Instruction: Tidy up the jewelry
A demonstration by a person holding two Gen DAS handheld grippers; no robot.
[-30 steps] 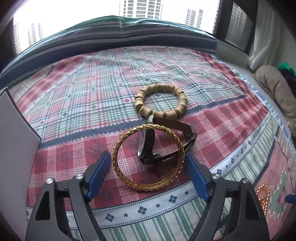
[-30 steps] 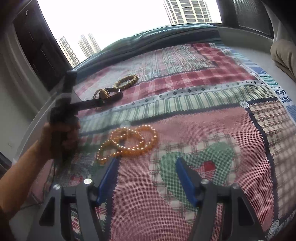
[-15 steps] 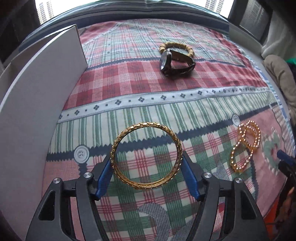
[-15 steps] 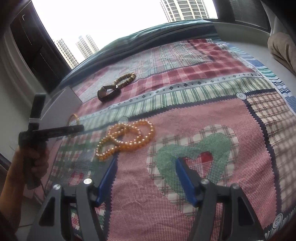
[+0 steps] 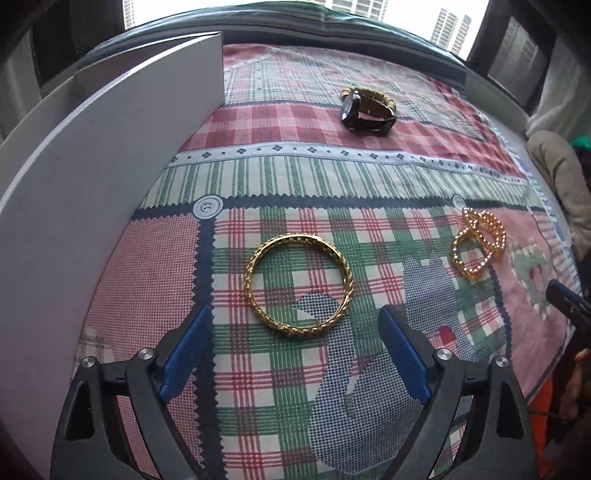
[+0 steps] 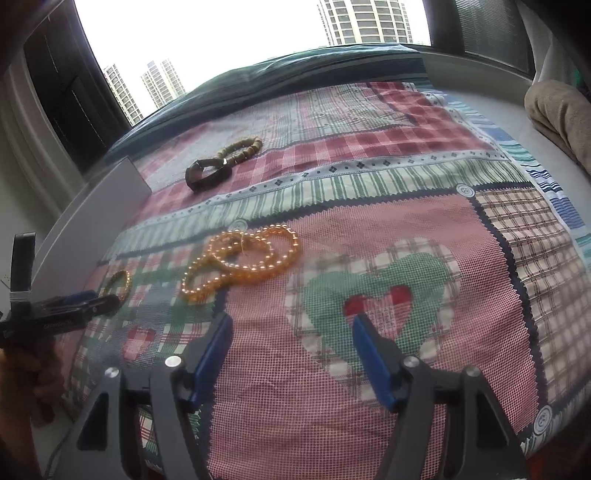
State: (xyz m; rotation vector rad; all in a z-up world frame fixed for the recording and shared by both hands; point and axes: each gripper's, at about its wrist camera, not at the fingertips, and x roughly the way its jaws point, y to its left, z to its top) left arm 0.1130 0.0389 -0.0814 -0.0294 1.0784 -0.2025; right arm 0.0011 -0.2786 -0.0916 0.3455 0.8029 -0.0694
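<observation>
Bangle (image 5: pixel 297 284), rigid, light and slippery, lies released mid-frame between opening left gripper (image 5: pixel 293 354) fingers; opposite rims are best pinched. Right gripper (image 6: pixel 291 354) fingers stand wide, empty.

Gold bangle (image 5: pixel 297 284); red-green plaid bedspread (image 5: pixel 332 177); black watch (image 5: pixel 364 110).

A patchwork bedspread (image 5: pixel 332 177) covers the bed, with checked patches in red, green and white. One patch of it shows a green heart (image 6: pixel 373 284) with a small red heart inside. A flat white board (image 5: pixel 92 184) stands at the left edge of the bedspread. Behind the bedspread is a window (image 6: pixel 221 44), and tall buildings (image 6: pixel 365 20) are visible through it. A beige cushion (image 6: pixel 557 110) lies to the right of the bedspread.
</observation>
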